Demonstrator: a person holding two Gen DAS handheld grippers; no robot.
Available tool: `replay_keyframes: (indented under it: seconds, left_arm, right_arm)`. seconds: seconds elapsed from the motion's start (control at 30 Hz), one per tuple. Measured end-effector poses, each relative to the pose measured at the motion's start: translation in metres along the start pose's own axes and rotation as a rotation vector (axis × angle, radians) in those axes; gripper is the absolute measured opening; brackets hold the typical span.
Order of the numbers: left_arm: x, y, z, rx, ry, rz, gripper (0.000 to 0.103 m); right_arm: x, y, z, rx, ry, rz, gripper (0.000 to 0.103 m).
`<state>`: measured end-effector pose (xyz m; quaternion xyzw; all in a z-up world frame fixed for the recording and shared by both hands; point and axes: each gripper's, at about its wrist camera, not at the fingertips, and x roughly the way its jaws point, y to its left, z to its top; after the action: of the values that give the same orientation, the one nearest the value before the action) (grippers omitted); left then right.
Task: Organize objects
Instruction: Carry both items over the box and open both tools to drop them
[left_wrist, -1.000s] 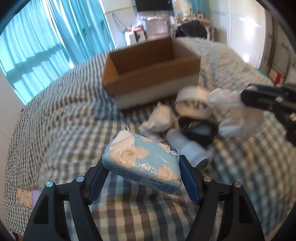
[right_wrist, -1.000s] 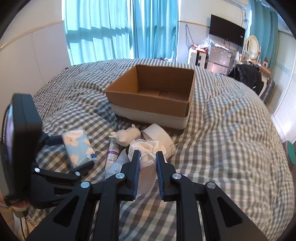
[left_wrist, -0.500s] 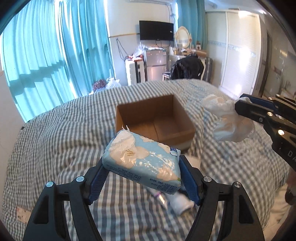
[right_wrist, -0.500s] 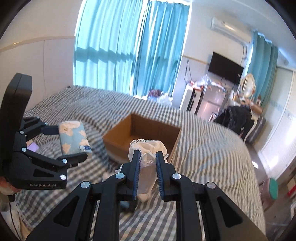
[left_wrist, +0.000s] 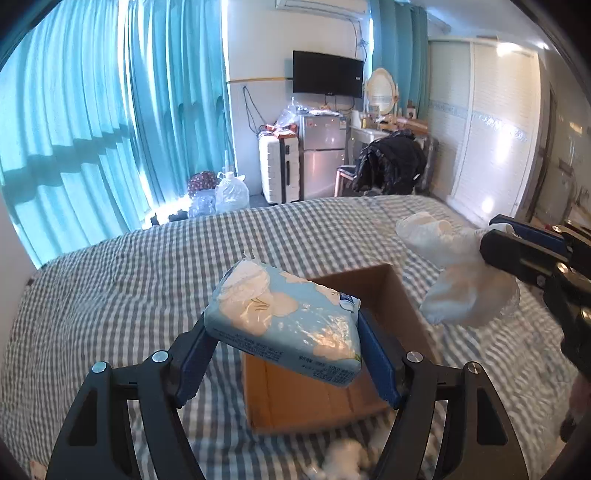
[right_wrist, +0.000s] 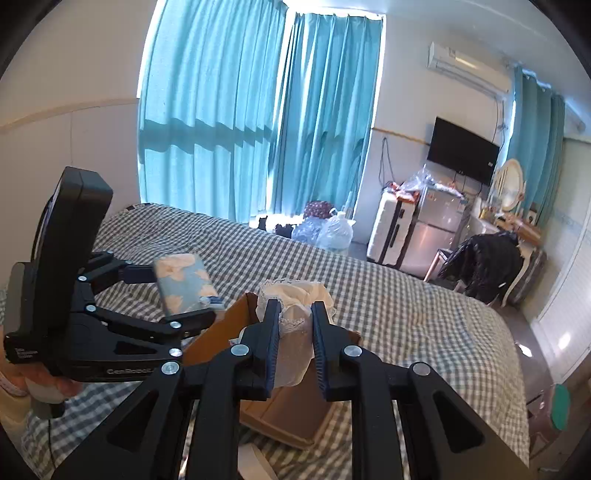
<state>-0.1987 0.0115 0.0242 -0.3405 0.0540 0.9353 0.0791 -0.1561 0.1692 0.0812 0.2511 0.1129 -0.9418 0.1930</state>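
Checked bed (left_wrist: 110, 280): cardboard box (left_wrist: 295, 398) open-topped; left gripper (left_wrist: 284, 343) clamps tissue pack (left_wrist: 284, 321), right gripper (right_wrist: 293, 332) clamps cloth (right_wrist: 295, 295).

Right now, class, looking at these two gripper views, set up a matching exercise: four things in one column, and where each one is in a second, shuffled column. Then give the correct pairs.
Things
1. tissue pack
2. white cloth
3. cardboard box
4. television

Places
A. mounted on the wall
B. held in the right gripper
C. sitting open on the checked bed
D. held in the left gripper

Pairs: 1-D, 2-B, 3-C, 4-A
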Motion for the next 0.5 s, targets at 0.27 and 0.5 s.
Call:
replay_keyframes:
  seconds: [0.27,0.5]
  left_arm:
    - [0.098,-0.006,-0.008,0.048,0.113,-0.026,0.075]
    - [0.153,-0.009,-0.04,0.059,0.202,-0.06,0.075]
  right_arm:
    - [0.103,-0.021,-0.017,0.057,0.138,0.025,0.013]
    - [0.17,-0.039,-0.063,0.111,0.274,0.05,0.013]
